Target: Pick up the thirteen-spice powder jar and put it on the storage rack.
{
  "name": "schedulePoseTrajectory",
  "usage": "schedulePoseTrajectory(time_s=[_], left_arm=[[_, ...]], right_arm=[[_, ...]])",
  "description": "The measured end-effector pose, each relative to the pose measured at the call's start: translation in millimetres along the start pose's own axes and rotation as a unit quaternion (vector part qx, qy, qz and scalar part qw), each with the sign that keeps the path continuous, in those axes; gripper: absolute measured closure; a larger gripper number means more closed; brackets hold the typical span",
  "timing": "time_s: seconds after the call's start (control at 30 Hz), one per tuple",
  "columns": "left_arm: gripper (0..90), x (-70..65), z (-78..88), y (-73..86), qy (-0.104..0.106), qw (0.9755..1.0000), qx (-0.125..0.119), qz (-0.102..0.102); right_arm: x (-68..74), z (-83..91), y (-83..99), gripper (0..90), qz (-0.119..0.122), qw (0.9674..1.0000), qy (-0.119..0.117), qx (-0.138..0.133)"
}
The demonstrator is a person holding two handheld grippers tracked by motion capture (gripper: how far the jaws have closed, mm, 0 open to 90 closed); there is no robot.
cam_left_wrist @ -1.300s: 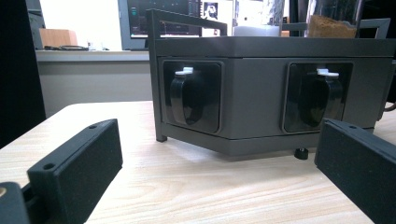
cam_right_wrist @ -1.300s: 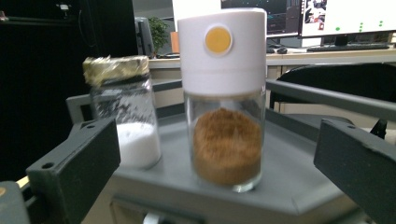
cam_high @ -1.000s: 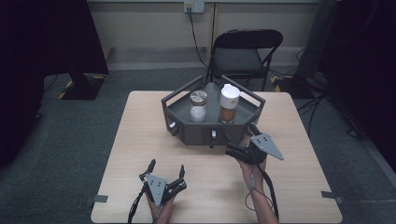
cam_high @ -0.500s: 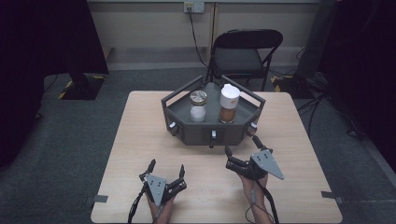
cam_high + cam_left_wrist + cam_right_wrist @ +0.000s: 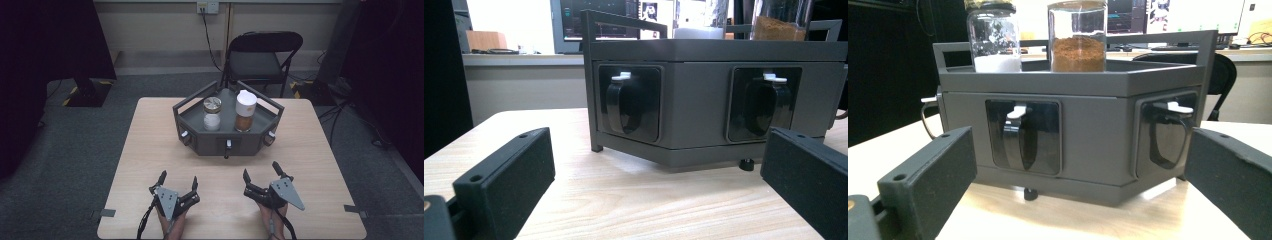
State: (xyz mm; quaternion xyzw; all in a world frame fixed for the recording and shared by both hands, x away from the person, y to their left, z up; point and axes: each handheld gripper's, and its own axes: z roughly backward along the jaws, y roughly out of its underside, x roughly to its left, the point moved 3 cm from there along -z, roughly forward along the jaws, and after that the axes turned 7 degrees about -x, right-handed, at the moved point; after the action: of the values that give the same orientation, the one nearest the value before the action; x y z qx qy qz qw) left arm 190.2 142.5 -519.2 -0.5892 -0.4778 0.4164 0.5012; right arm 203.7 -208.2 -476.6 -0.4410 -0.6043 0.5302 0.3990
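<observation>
Dark grey hexagonal caddy (image 5: 200, 145) sits mid-table toward the far edge, holding two jars on top: gold-lid jar (image 5: 212, 114) with white powder at its bottom, white-lid jar (image 5: 245, 111) part full of brown powder just beside it. Left gripper (image 5: 178, 180) and right gripper (image 5: 261, 172) both rest low at the near edge of the table (image 5: 140, 150), well apart from the caddy, pointing at it. Jaws on both spread wide, nothing between them.
</observation>
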Motion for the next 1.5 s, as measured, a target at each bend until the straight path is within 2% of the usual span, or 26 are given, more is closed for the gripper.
schedulePoseTrajectory(time_s=[0.3,0.63,0.83,1.03,1.5], left_arm=[[0.2,0.0,0.0,0.0,0.000,1.0000,0.000,0.000],[0.1,-0.2,0.5,0.0,0.000,1.0000,0.000,0.000],[0.1,-0.2,0.5,-0.1,0.000,1.0000,0.000,0.000],[0.2,-0.3,0.5,0.0,0.000,1.0000,0.000,0.000],[0.2,-0.3,0.5,0.0,-0.001,1.0000,0.000,0.001]], right_arm=[[1.6,11.0,5.6,0.0,0.009,0.9999,0.008,-0.004],[4.4,20.6,13.8,0.0,0.007,0.9999,0.012,0.000],[7.5,25.6,20.9,0.4,0.022,0.9996,0.018,0.001],[8.6,28.7,27.8,0.3,0.020,0.9995,0.023,-0.002],[9.3,32.5,30.5,0.1,0.021,0.9993,0.028,-0.013]])
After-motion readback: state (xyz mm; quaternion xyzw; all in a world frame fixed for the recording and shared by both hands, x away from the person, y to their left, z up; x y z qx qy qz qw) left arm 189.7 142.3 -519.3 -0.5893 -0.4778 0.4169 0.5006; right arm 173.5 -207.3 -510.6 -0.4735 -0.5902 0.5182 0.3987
